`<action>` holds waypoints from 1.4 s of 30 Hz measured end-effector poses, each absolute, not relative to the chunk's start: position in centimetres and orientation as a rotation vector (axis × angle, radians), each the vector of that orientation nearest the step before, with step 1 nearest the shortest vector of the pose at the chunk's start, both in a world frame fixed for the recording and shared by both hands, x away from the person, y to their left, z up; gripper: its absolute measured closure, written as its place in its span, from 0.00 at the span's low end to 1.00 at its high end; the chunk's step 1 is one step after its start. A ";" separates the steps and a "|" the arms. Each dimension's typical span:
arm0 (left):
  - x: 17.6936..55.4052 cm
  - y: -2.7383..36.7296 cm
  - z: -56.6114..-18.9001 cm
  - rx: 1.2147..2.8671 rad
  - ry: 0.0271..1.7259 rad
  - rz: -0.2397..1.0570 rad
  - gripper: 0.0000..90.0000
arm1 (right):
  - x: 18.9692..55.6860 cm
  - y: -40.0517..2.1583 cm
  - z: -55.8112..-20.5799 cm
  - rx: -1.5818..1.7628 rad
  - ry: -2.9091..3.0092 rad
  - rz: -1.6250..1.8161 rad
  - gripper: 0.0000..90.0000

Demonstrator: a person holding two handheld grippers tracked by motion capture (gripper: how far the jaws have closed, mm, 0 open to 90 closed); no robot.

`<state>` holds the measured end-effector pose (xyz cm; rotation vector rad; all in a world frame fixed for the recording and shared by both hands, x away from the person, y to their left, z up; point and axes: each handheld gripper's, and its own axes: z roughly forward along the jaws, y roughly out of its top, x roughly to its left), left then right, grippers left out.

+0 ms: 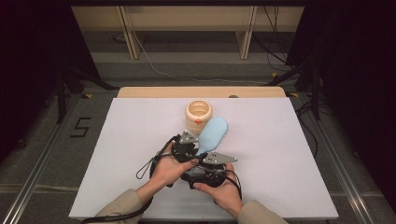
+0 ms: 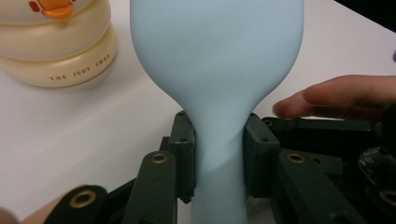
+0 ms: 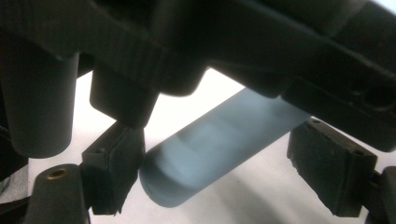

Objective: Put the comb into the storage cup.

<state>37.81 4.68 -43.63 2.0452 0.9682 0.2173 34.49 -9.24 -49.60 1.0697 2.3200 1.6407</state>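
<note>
A light blue brush point(image 1: 214, 133) lies head-first toward a cream ring-stacked container point(image 1: 198, 114) with an orange duck bill mark on the white table. My left gripper point(image 1: 198, 149) is shut on the brush's narrow neck point(image 2: 219, 140), one pad on each side. In the right gripper view the rounded handle end point(image 3: 205, 154) sits between the jaws of my right gripper point(image 3: 224, 163). The handle lies against the left pad point(image 3: 114, 163), while the right pad point(image 3: 331, 170) stands apart from it. In the high view my right gripper point(image 1: 196, 169) sits just behind the left one.
The cream container point(image 2: 56, 51) stands close beside the brush head, to its left. White table cover point(image 1: 280, 154) stretches to both sides, its front edge near the person's sleeves. Cables trail from both grippers. Dark stands and wooden furniture legs rise on the floor beyond the table.
</note>
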 end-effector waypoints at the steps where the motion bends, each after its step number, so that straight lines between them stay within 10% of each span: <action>1: 37.8 4.7 -43.6 2.044 0.969 0.218 0.77 | 34.5 -9.2 -49.6 1.070 2.320 1.641 0.23; 42: 37.8 4.8 -43.6 2.040 0.968 0.222 0.77 | 34.8 -9.5 -49.6 1.133 2.319 1.660 0.55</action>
